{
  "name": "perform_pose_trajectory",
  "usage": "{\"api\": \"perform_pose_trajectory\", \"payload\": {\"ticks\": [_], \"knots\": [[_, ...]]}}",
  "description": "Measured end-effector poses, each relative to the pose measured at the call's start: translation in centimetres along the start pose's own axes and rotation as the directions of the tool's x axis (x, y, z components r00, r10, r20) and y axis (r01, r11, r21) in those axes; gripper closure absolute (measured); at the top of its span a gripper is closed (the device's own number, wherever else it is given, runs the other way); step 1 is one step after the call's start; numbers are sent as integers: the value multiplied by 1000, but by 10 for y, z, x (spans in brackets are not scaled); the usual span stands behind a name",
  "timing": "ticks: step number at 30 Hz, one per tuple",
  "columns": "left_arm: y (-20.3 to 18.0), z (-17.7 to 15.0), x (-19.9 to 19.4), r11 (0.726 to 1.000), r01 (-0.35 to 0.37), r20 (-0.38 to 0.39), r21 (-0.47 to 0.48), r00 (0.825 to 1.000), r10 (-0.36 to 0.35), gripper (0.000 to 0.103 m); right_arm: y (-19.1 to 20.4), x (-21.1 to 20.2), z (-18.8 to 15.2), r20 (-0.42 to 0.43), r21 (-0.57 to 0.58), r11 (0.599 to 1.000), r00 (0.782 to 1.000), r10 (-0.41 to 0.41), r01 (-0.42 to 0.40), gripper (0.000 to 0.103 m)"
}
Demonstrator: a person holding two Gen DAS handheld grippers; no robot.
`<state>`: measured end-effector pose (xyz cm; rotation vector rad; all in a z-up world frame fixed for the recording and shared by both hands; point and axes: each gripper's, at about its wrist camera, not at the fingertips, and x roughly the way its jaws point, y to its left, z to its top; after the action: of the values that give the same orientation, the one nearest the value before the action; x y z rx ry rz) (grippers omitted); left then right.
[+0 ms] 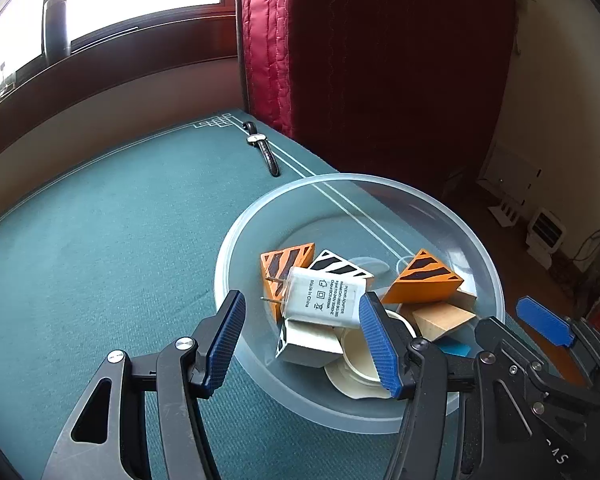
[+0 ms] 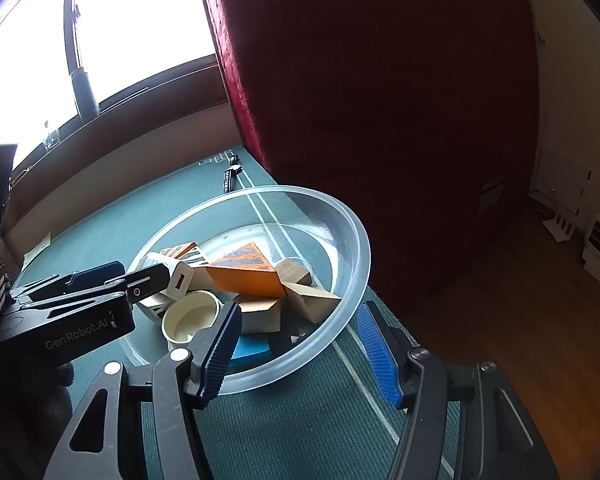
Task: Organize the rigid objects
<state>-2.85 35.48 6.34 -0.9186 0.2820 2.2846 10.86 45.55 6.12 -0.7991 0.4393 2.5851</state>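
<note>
A clear plastic bowl (image 1: 472,216) sits on the green table mat and holds orange striped wedges (image 1: 422,278), wooden blocks (image 1: 444,320), a cream cup (image 1: 360,354) and a white power adapter (image 1: 324,298). My left gripper (image 1: 300,336) is open above the bowl's near side, with the adapter lying on the pile between its blue pads, apart from the left pad. The bowl (image 2: 340,320) shows in the right wrist view too. My right gripper (image 2: 300,348) is open and empty, straddling the bowl's near rim. The left gripper (image 2: 112,276) reaches in from the left.
A black wristwatch (image 1: 262,148) lies at the far edge of the mat (image 1: 100,240). A dark red curtain (image 1: 380,60) hangs behind the table. The table edge runs along the right, with wooden floor (image 2: 520,300) below.
</note>
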Motion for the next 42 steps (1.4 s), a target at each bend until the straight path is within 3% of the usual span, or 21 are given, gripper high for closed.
{"api": "perform_pose_trajectory", "payload": {"ticks": [13, 24, 28, 34, 42], "knots": [[5, -5, -10, 999, -52, 22, 9, 998, 51, 42, 5, -3, -1, -6, -8, 1000, 1000, 9, -9, 38], [18, -19, -38, 997, -78, 50, -14, 996, 79, 16, 12, -10, -5, -5, -20, 1000, 1000, 3, -3, 9], [22, -27, -49, 995, -103, 65, -7, 993, 103, 12, 14, -12, -7, -14, -24, 1000, 1000, -3, 3, 1], [25, -39, -57, 989, -145, 62, 4, 988, 145, 10, 17, -13, -12, -40, -22, 1000, 999, -15, 14, 1], [35, -51, -66, 989, -148, 57, -16, 987, 148, 5, 22, -18, -17, -66, -48, 998, 996, -55, 51, 1]]}}
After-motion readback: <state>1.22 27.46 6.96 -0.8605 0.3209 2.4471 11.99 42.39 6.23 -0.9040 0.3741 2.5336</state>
